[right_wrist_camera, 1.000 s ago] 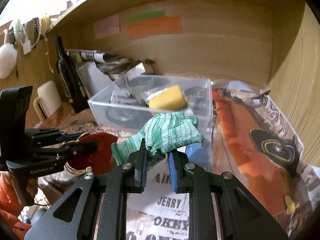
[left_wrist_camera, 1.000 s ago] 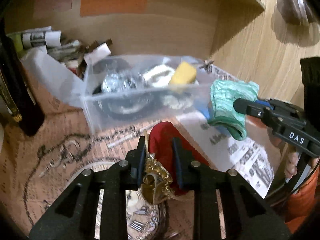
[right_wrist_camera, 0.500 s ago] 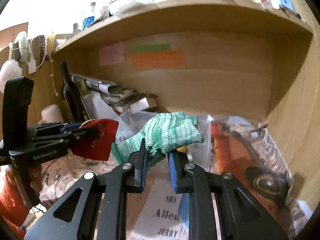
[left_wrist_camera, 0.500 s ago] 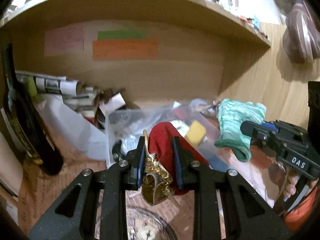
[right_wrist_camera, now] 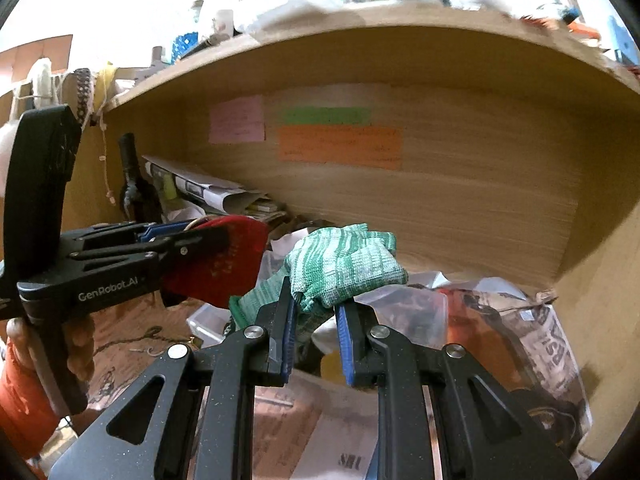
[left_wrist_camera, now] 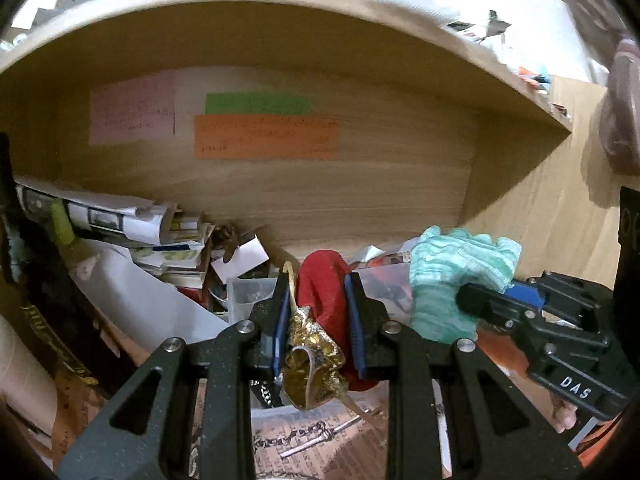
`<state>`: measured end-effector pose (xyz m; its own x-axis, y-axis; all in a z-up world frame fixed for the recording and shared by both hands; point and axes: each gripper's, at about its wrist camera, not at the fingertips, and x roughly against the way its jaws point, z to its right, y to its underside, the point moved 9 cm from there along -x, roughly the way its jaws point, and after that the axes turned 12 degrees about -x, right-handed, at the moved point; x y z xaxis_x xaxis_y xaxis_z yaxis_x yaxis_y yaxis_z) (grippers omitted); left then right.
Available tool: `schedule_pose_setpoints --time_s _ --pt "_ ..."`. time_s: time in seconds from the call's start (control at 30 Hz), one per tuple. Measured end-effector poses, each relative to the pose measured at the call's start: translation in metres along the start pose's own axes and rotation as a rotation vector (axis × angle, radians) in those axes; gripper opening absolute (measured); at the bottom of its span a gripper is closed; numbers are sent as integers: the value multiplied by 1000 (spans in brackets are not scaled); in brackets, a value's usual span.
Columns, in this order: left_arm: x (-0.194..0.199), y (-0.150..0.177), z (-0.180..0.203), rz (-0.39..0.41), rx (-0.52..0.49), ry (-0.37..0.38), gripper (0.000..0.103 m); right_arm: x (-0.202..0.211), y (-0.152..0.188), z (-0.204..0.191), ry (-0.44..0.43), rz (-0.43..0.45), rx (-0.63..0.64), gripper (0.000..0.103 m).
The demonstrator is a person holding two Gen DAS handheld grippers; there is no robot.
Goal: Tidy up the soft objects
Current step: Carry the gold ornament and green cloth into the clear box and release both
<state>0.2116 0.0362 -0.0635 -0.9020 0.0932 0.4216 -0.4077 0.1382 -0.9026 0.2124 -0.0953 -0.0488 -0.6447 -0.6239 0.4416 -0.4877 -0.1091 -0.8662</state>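
clear bin (left_wrist_camera: 244,296) ahead, shelf (right_wrist_camera: 360,40) overhead

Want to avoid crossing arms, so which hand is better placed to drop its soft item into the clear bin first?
Probably left. The left gripper with the red cloth lines up over the clear bin; the right gripper holds the green glove off to the bin's right.

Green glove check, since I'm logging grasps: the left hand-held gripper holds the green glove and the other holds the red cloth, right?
Swapped. The right wrist view shows the right hand-held gripper clamping the green glove; the left hand-held gripper holds the red cloth.
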Motion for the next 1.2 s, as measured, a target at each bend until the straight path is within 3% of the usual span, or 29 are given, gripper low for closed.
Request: schedule_pose_setpoints --time_s 0.6,0.9,0.97,1.1,1.2 --pt "-93 44 -16 -201 43 14 26 -81 32 30 58 -191 -50 17" --pt "-108 56 -12 -252 46 29 38 -93 40 38 74 -234 -61 19" --pt "-106 56 -11 -254 50 31 46 -93 40 38 79 -239 -56 22" --pt "-100 54 -10 -245 50 34 53 -89 38 37 78 -235 -52 40" --pt "-90 49 -8 -230 50 39 57 -82 33 34 76 -220 -46 43"
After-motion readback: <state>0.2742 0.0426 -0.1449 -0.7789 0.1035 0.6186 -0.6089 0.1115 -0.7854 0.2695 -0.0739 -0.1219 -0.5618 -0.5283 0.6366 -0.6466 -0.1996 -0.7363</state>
